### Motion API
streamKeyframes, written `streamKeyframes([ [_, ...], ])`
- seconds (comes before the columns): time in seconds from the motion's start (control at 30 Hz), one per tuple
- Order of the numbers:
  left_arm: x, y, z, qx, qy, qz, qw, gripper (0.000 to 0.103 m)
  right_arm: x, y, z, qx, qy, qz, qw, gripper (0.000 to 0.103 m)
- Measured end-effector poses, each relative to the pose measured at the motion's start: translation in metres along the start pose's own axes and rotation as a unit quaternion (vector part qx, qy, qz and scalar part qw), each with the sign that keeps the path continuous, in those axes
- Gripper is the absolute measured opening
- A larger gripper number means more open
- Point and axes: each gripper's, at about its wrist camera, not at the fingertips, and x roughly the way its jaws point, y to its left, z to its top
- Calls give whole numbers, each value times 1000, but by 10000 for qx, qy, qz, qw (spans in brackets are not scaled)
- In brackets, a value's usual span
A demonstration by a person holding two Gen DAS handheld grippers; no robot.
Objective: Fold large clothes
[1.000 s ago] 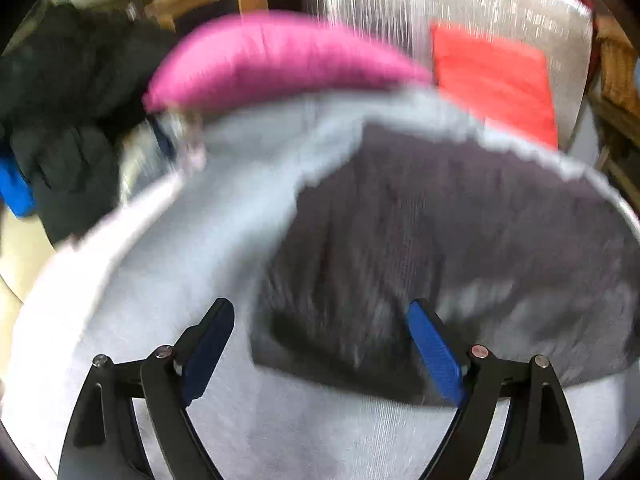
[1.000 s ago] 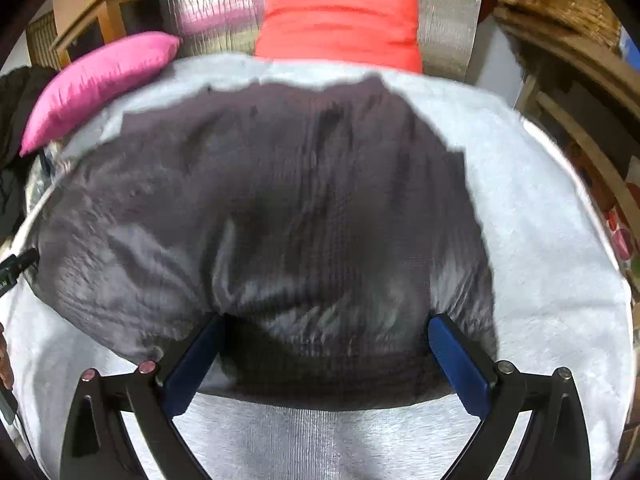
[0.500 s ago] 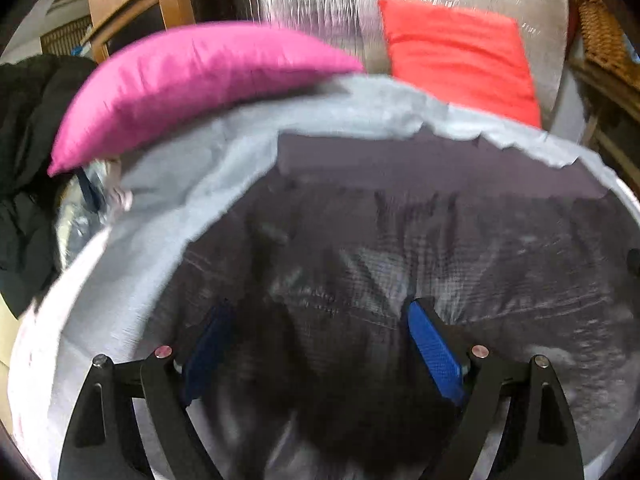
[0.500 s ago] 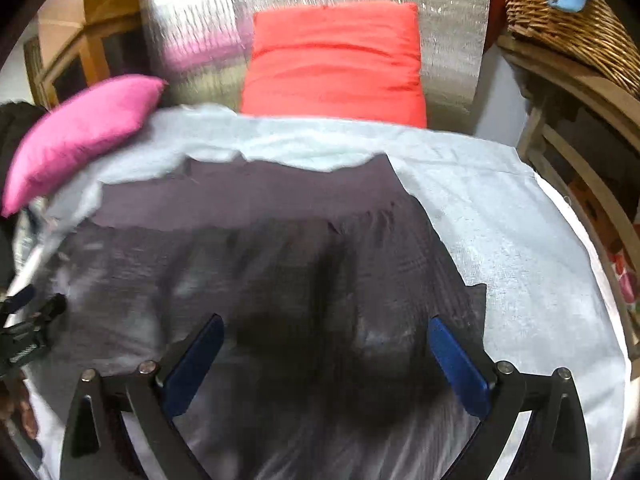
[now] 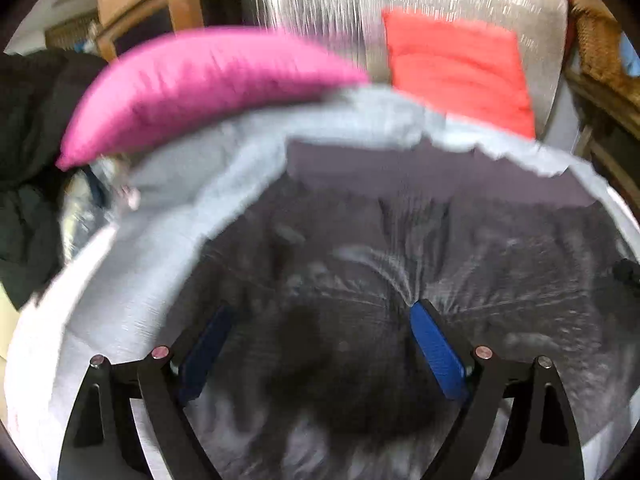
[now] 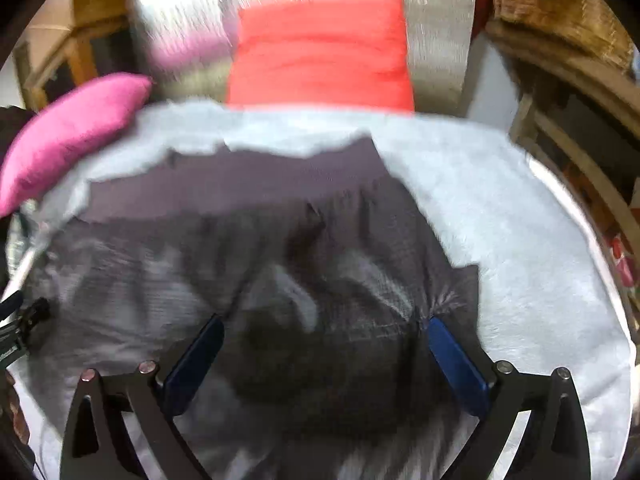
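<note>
Dark grey garment [image 6: 256, 264] spread on pale grey blanket [image 6: 500, 208]. Left gripper [image 5: 316, 320] and right gripper [image 6: 320, 330] both over it, jaws wide apart, clamping nothing, fabric bunched between fingers. Pink cushion [image 5: 192, 84] and red cushion [image 6: 324, 48] at blanket's far edge.

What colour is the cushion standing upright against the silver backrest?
Red cushion, clearest in the right wrist view.

Bare grey blanket [image 6: 520, 220] lies open at 3 o'clock — pink pillow [image 6: 72, 132] blocks 10, red cushion [image 6: 324, 48] 12.
</note>
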Motion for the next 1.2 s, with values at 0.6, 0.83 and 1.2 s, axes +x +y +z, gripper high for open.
streamKeyframes([
  [0.6, 26, 18, -49, -136, 270, -42, 9995, 98, 19, 16, -47, -226, 381, 118, 9989, 103],
  [0.83, -20, 31, -36, -214, -74, -1, 9997, 97, -20, 16, -38, -158, 76, 227, 9996, 102],
  [1.2, 6, 28, -60, -106, 318, 185, 9993, 98, 0, 14, -53, -364, 530, 173, 9978, 103],
])
